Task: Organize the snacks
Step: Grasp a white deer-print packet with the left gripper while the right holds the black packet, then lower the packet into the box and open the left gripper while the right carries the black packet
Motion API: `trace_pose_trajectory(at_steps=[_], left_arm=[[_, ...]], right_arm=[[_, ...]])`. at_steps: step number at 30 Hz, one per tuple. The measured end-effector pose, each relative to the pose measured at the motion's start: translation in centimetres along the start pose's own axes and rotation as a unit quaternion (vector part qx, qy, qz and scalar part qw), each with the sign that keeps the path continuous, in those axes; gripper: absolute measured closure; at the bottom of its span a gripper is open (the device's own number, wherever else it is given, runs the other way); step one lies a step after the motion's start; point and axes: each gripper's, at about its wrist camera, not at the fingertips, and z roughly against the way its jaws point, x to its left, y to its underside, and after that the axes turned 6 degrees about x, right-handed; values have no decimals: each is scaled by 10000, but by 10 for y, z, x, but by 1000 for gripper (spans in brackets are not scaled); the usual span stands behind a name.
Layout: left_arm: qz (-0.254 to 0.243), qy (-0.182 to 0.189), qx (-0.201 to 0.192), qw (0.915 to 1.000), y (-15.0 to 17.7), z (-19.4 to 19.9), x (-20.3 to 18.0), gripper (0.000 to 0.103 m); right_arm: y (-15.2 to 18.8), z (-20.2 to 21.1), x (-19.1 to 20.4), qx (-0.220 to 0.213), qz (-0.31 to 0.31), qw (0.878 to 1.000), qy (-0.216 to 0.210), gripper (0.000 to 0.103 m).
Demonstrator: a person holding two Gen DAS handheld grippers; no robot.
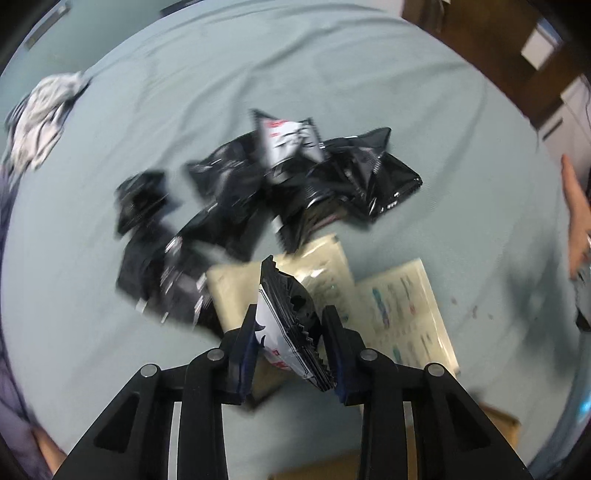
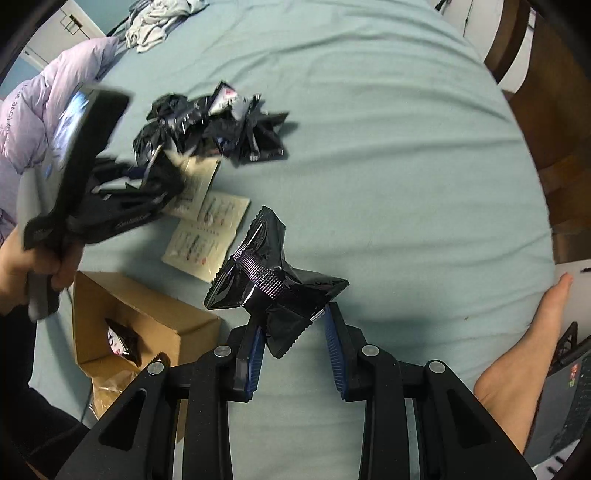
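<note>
A pile of black snack packets (image 1: pixel 258 184) lies on the teal bed sheet; it also shows in the right wrist view (image 2: pixel 218 125). My left gripper (image 1: pixel 291 332) is shut on a black and white snack packet (image 1: pixel 288 321), held above the sheet. It appears blurred in the right wrist view (image 2: pixel 103 192). My right gripper (image 2: pixel 295 332) is shut on a black snack packet (image 2: pixel 273 280), held above the sheet. An open cardboard box (image 2: pixel 155 321) at lower left holds one snack packet (image 2: pixel 123 341).
Two flat clear sachets (image 1: pixel 399 306) lie near the pile, also seen in the right wrist view (image 2: pixel 207 229). A lilac jacket (image 2: pixel 44 110) and crumpled clothes (image 2: pixel 159 22) lie at the far left. A bare foot (image 2: pixel 524 339) rests at right. Wooden furniture (image 2: pixel 546 122) borders the bed.
</note>
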Motion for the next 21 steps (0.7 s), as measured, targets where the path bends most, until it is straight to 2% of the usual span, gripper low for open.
trace_pose_trajectory(at_steps=[3, 10, 17, 21], left_arm=[[18, -20, -277, 9996, 22, 32, 12, 71], [14, 82, -437, 9990, 91, 93, 28, 71], [-428, 321, -373, 9979, 154, 118, 10, 71], [-540, 304, -219, 9978, 166, 107, -1, 71]], right_arm=[[-2, 7, 2, -14, -210, 9993, -316, 74], [2, 20, 24, -28, -4, 9999, -161, 74], [13, 39, 39, -119, -96, 9997, -167, 74], [22, 49, 51, -215, -7, 9997, -143, 74]])
